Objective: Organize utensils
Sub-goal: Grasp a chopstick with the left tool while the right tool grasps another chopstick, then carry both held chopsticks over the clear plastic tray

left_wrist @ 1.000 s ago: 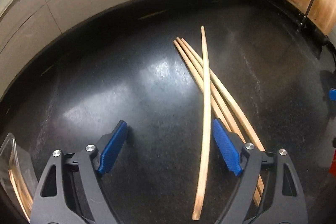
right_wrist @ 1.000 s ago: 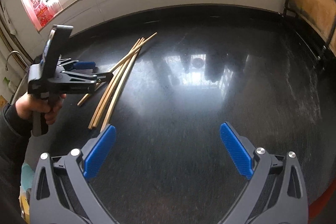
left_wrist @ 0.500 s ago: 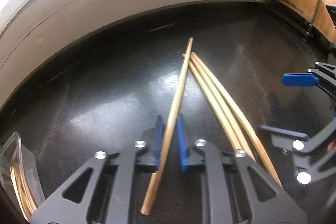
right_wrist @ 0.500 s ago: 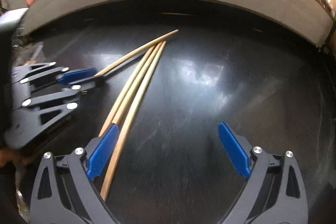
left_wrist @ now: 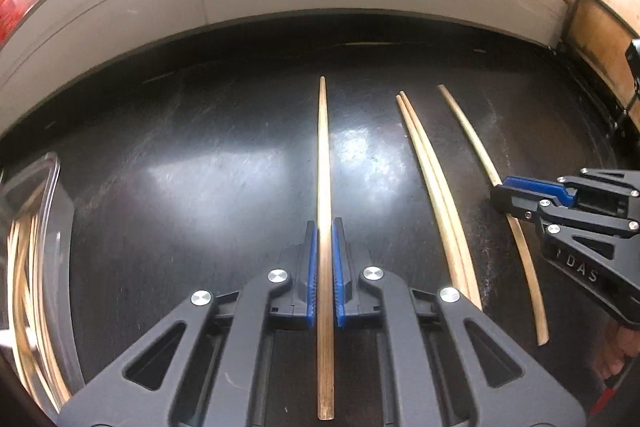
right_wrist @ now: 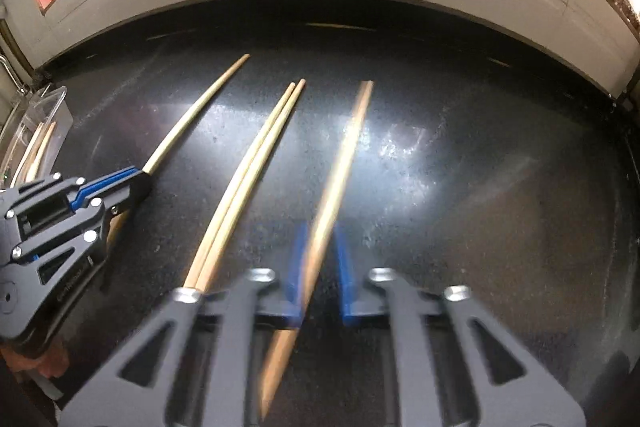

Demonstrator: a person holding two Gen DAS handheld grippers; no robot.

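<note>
While two chopsticks (left_wrist: 438, 203) lie side by side, touching, on the black countertop (left_wrist: 180, 163), each gripper pinches a single one: the left gripper (left_wrist: 325, 275) clamps a chopstick (left_wrist: 323, 155), the right gripper (right_wrist: 318, 267) another (right_wrist: 344, 163). A clear container (right_wrist: 44, 115) at the counter's left edge already holds several. Judged remaining: four chopsticks to store.

Four pale wooden chopsticks (left_wrist: 434, 183) lay lengthwise on the dark surface (left_wrist: 200, 167): two touching as a pair, with one single stick (left_wrist: 324, 163) on each side, apart.
</note>
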